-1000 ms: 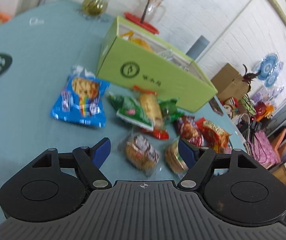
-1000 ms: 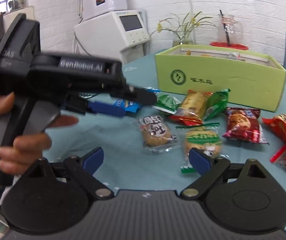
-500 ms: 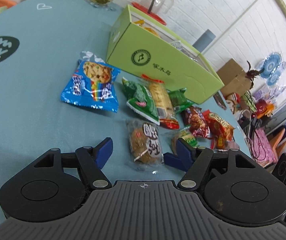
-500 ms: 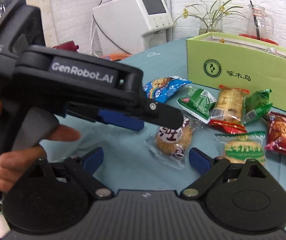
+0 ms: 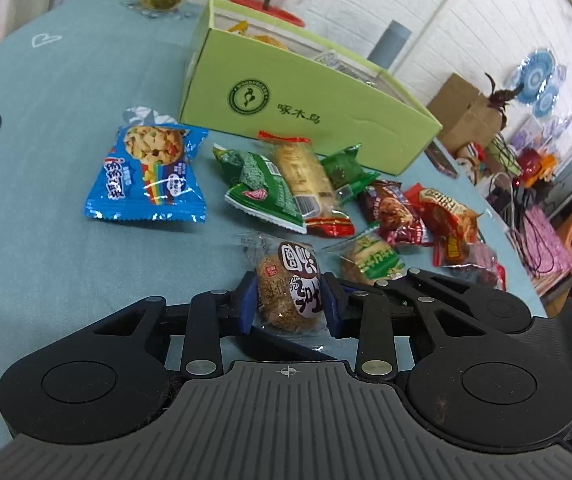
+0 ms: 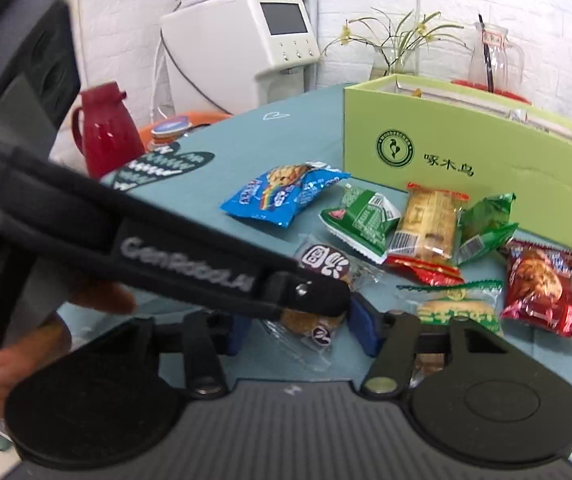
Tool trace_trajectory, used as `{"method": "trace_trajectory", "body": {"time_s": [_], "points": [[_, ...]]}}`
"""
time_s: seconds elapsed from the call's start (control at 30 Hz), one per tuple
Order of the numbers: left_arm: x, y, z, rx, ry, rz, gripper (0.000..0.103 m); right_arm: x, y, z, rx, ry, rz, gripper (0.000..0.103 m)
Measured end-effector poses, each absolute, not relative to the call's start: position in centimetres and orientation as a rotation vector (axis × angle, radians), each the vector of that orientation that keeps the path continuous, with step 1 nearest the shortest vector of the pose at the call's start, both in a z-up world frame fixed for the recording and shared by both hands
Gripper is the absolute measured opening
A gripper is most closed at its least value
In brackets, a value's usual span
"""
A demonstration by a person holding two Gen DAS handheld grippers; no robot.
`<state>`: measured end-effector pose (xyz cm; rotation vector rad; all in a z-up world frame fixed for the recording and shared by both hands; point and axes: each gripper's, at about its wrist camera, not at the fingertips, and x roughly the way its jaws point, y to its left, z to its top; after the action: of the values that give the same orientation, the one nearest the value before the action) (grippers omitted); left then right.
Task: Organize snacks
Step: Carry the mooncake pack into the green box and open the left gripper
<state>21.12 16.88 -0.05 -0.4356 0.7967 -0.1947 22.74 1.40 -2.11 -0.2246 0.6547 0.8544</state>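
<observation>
Your left gripper (image 5: 288,308) has just closed on the round cookie pack (image 5: 288,288), pads on both sides, pack on the surface (image 5: 46,240) right at the tips. Your right gripper (image 6: 300,328) has been closing too, narrow now, with the same pack's near end between its jaws; the left gripper's arm crosses in front, so I can't tell if its pads touch. Box (image 5: 310,112) lies ahead beyond the loose snacks, its long axis across your view, left hand nearer; its contents are mostly hidden by the wall.
</observation>
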Motion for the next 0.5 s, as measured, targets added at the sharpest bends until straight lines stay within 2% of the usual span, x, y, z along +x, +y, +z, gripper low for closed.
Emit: {"method": "trace_trajectory", "body": {"time_s": [0.2, 0.37, 0.5], "points": [[22.4, 16.8, 4.1, -0.449, 0.712, -0.223, 0.012, 23.1, 0.7, 1.5, -0.215, 0.546, 0.846, 0.065], [28.3, 16.7, 8.5, -0.378, 0.629, -0.235, 0.011, 28.9, 1.5, 5.2, -0.232, 0.469, 0.817, 0.065], [34.3, 17.8, 9.6, -0.399, 0.603, -0.233, 0.010, 34.5, 3.2, 6.5, -0.266, 0.451, 0.774, 0.065]]}}
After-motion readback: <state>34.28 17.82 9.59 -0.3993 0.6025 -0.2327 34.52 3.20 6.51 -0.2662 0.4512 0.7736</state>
